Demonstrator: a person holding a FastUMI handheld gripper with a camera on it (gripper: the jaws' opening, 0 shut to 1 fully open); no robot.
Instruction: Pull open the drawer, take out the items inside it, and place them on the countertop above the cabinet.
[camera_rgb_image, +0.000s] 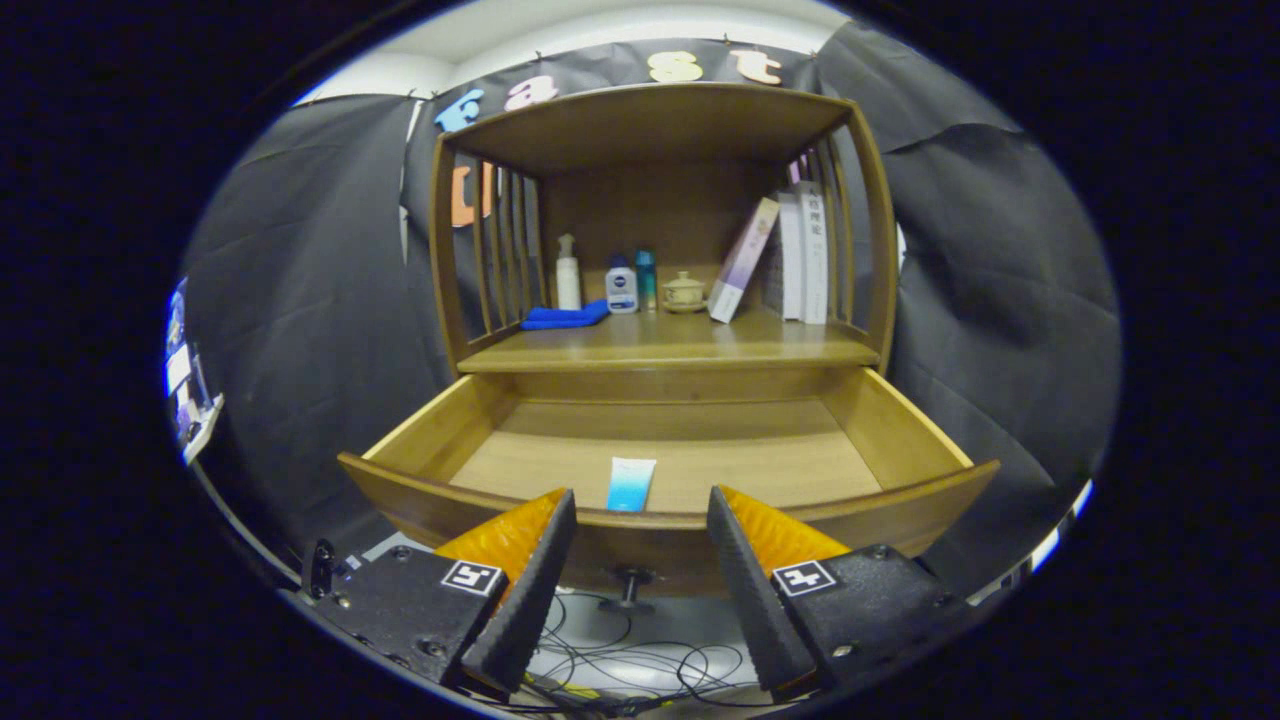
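The wooden drawer (900, 430) stands pulled out from the cabinet, its front panel just ahead of my fingers. A small tube, white fading to blue (631, 484), lies flat on the drawer floor close behind the front panel, in line with the gap between my fingers. The drawer's round knob (630, 577) pokes out below, between the fingertips. My gripper (640, 510) is open, with nothing between its fingers. The countertop (680, 345) sits directly above the drawer.
On the countertop stand a folded blue cloth (565, 317), a white pump bottle (568, 275), a white-and-blue bottle (621, 288), a teal bottle (646, 280), a lidded cup (684, 291) and books (790, 258). Slatted sides and a top shelf box it in. Cables (640, 665) lie on the floor.
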